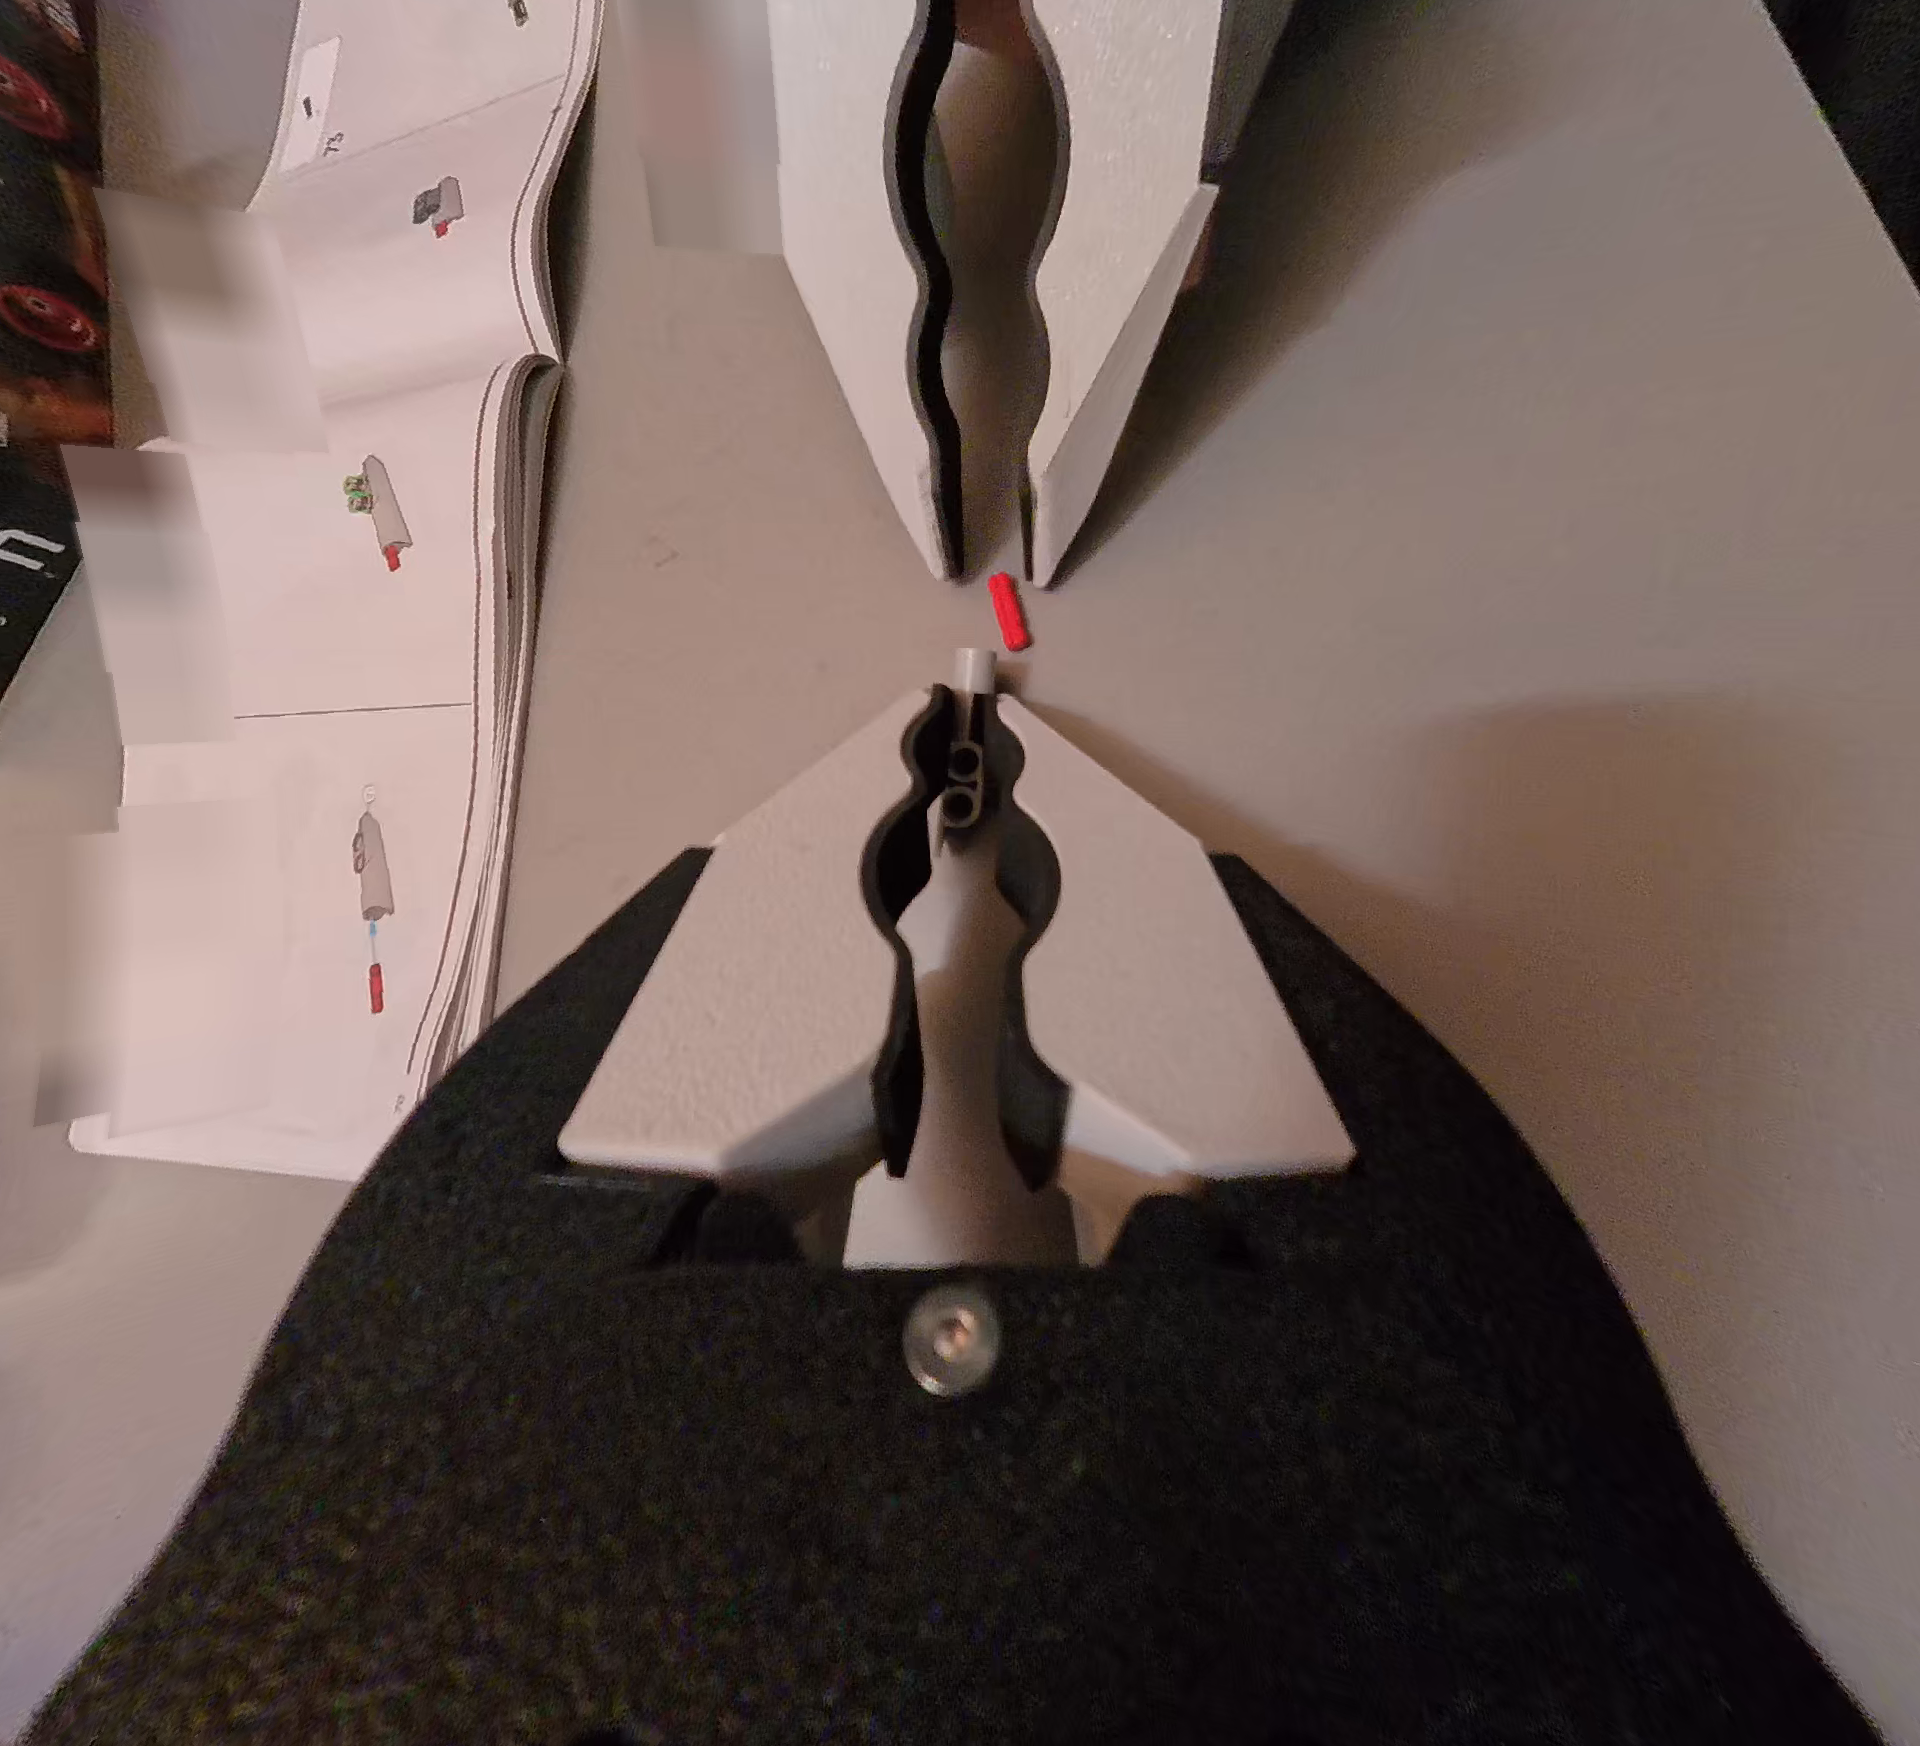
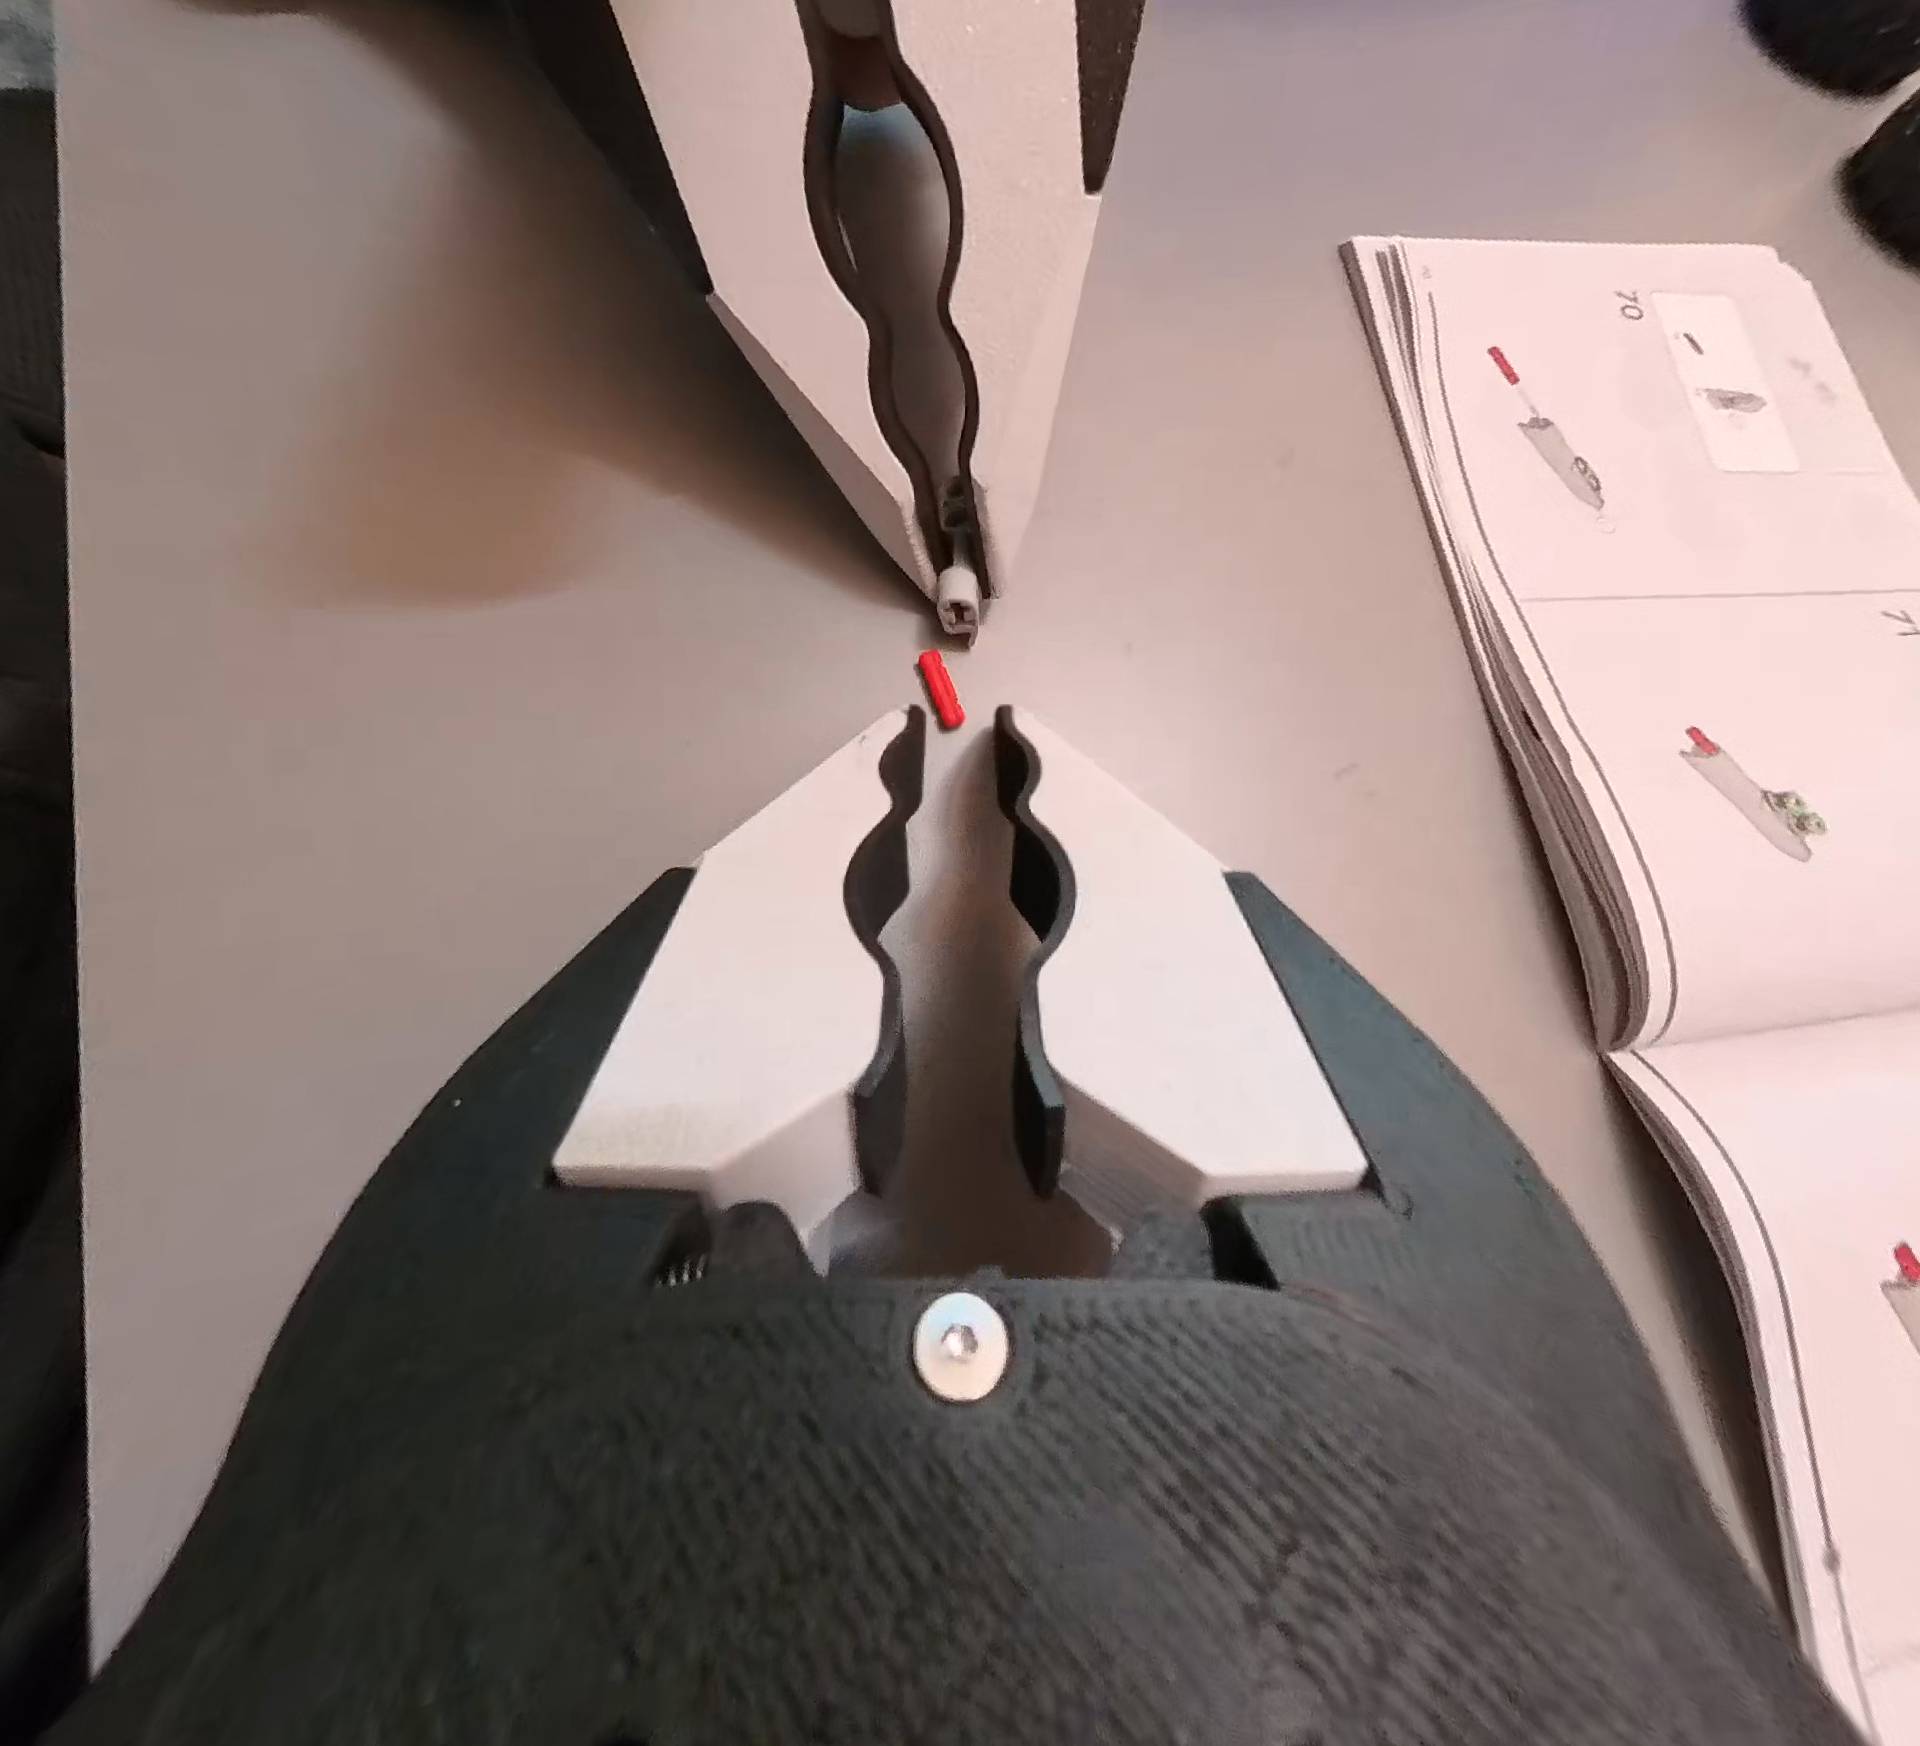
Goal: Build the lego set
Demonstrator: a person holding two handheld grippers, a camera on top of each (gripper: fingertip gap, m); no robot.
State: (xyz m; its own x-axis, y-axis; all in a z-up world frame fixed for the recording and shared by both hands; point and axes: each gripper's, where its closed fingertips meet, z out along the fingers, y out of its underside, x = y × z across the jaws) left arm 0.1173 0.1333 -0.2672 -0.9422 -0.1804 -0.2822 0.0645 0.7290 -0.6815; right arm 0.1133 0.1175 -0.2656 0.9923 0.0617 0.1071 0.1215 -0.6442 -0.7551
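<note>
Red lego pin (image 1: 1009, 610) on table (image 1: 1455, 501), grey piece (image 1: 972, 688) clamped in left hand-held gripper (image 1: 966, 699)

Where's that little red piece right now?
The red piece lies loose on the grey table, just ahead of the open right gripper, between it and the grey part held by the left gripper.

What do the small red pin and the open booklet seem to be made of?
Red pin: likely moulded plastic, with a solid, even colour and crisp ridged ends; too small to judge the finish. Instruction booklet: paper, matt to slightly glossy, with thin curling stacked pages and printed drawings.
</note>
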